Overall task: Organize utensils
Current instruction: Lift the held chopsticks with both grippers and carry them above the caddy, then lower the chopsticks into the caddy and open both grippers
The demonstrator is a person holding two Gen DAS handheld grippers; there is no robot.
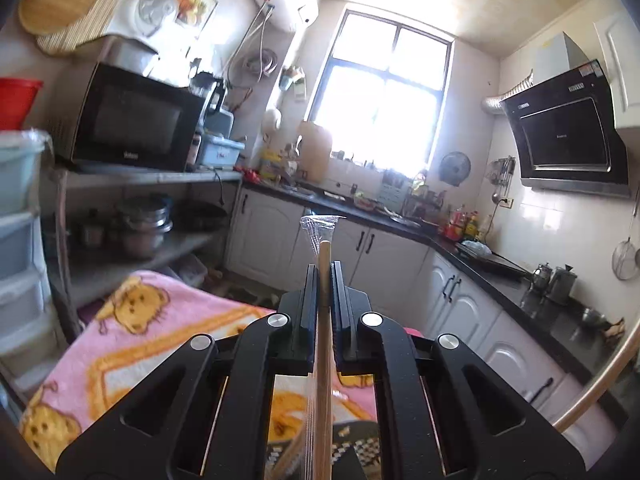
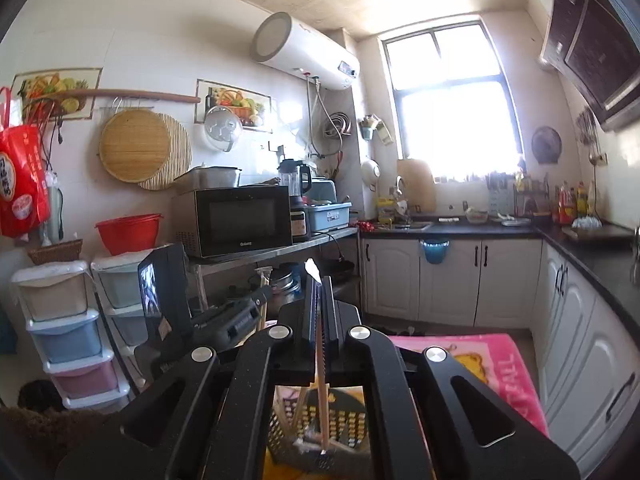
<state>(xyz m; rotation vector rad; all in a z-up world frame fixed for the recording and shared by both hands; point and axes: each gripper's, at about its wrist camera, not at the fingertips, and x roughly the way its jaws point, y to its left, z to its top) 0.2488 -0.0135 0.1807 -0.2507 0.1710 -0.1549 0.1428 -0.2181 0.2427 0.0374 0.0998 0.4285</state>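
1. Both tongs are pinching wrapped wooden sticks. The left gripper [image 1: 324,280] squeezes chopsticks [image 1: 325,256] in a clear wrapper.
2. The right gripper [image 2: 320,300] squeezes a wrapped stick [image 2: 320,360] too.
3. Each stick runs straight along its tongs, tip poking out in front.
4. A holey basket [image 2: 352,424] sits right below the right tongs, nearer that hand.
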